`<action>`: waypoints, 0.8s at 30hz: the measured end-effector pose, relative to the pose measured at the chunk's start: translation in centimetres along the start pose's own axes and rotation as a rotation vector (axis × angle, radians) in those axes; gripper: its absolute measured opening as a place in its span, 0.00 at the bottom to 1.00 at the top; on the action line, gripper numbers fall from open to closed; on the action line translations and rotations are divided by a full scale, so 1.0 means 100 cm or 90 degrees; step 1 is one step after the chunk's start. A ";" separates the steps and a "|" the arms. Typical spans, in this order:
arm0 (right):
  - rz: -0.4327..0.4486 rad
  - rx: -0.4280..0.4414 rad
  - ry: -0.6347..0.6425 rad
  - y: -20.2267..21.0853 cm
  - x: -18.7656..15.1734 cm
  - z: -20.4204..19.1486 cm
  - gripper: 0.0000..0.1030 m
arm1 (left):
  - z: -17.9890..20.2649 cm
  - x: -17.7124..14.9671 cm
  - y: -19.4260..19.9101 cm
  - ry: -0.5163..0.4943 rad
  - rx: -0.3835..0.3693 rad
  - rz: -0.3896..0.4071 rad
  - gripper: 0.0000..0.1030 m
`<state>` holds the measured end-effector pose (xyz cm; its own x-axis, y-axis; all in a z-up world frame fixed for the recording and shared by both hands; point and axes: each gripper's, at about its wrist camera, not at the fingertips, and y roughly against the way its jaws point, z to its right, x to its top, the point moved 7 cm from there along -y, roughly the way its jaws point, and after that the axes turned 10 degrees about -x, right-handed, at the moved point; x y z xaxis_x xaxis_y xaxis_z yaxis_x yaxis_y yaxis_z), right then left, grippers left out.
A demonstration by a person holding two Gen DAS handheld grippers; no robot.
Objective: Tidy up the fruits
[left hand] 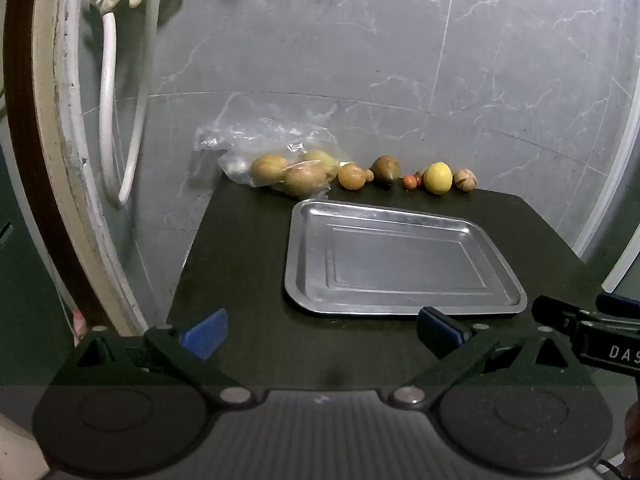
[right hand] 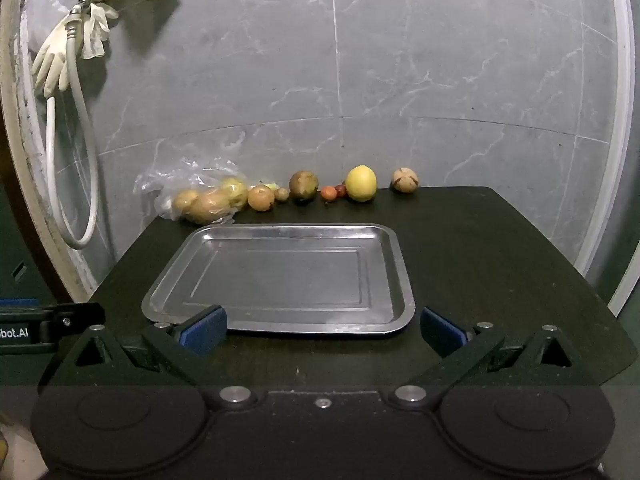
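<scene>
both the left tongs (left hand: 322, 330) and the right tongs (right hand: 323, 330) are spread wide and hold nothing, low over the dark bench (right hand: 500, 264). beyond them lies a bare steel tray (right hand: 402, 280). along the bench's far edge stand the fruits (right hand: 298, 192): brownish ones in a clear bag (right hand: 188, 184), a yellow lemon (right hand: 361, 183), small red ones.

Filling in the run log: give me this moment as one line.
stage: start | left hand-held gripper: open, empty | right hand-held gripper: open, empty | metal tray: empty | fruits: in row along wall behind tray
</scene>
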<state>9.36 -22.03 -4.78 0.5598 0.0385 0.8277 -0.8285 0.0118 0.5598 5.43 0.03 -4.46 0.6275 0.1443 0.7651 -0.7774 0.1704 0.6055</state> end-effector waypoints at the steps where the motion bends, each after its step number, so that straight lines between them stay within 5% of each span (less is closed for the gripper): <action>1: 0.000 0.000 0.000 0.001 0.000 -0.001 0.99 | 0.000 0.000 0.000 -0.001 0.000 -0.001 0.99; 24: -0.007 0.004 -0.007 -0.002 -0.002 0.000 0.99 | -0.001 -0.001 -0.001 0.009 -0.003 -0.002 0.99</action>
<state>9.40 -22.01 -5.10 0.5693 0.0275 0.8217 -0.8220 0.0054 0.5694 5.49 0.07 -4.62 0.6304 0.1571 0.7602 -0.7753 0.1760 0.6066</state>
